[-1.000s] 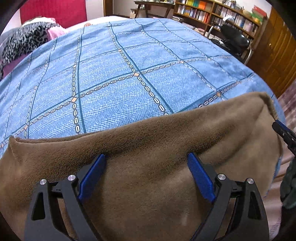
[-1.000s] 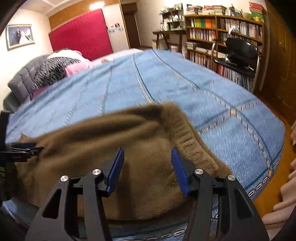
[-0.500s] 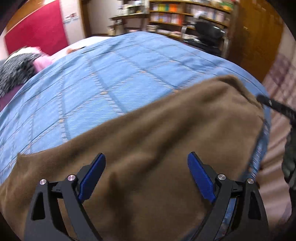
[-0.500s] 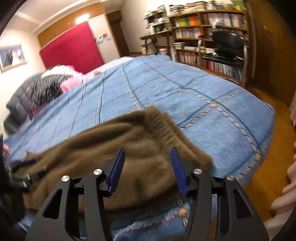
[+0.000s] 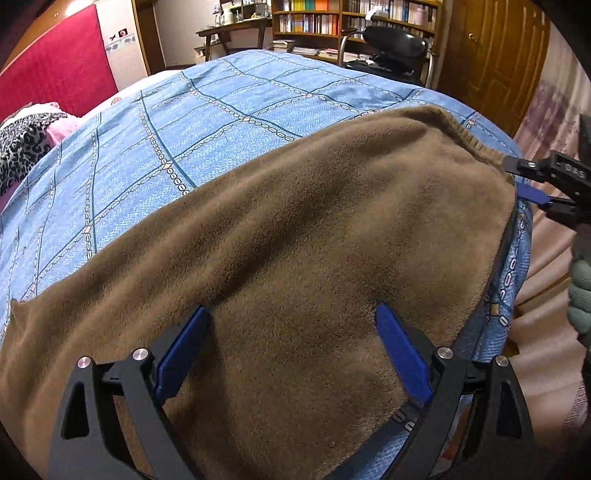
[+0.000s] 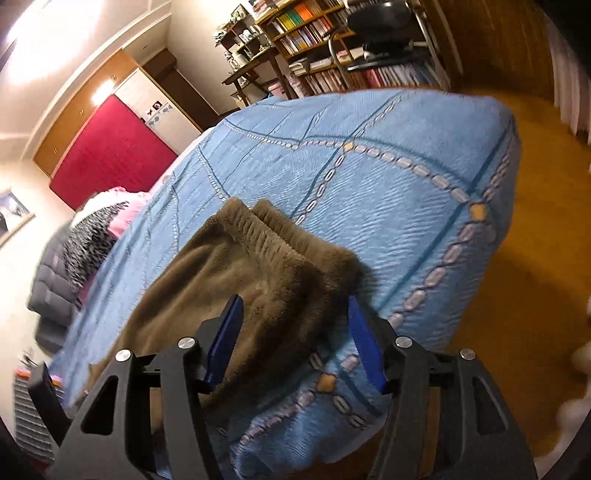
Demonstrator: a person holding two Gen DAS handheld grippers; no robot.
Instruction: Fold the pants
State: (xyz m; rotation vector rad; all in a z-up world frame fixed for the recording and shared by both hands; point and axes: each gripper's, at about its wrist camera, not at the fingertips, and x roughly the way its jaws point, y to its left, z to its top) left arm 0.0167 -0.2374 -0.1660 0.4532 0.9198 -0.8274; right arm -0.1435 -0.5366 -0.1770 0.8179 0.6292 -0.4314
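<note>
The brown fleece pants (image 5: 295,236) lie flat along the near edge of the bed, with the ribbed waistband at the right end. My left gripper (image 5: 291,325) is open and empty just above the middle of the pants. My right gripper (image 6: 293,312) is open and empty, its jaws standing either side of the near waistband corner (image 6: 325,266) at the bed's edge. The pants also show in the right wrist view (image 6: 236,280). The right gripper shows in the left wrist view (image 5: 532,181) at the far right, by the waistband.
The bed has a blue patterned cover (image 5: 207,122) (image 6: 388,192). A leopard-print cloth and pink pillow (image 5: 26,136) lie at its far left. Bookshelves (image 5: 332,22), an office chair (image 5: 391,40) and a wooden door (image 5: 491,55) stand behind. Wooden floor (image 6: 517,295) lies to the right.
Both grippers stayed open. The left view swung right along the pants toward the waistband. The right gripper tilted and moved in onto the near waistband corner.
</note>
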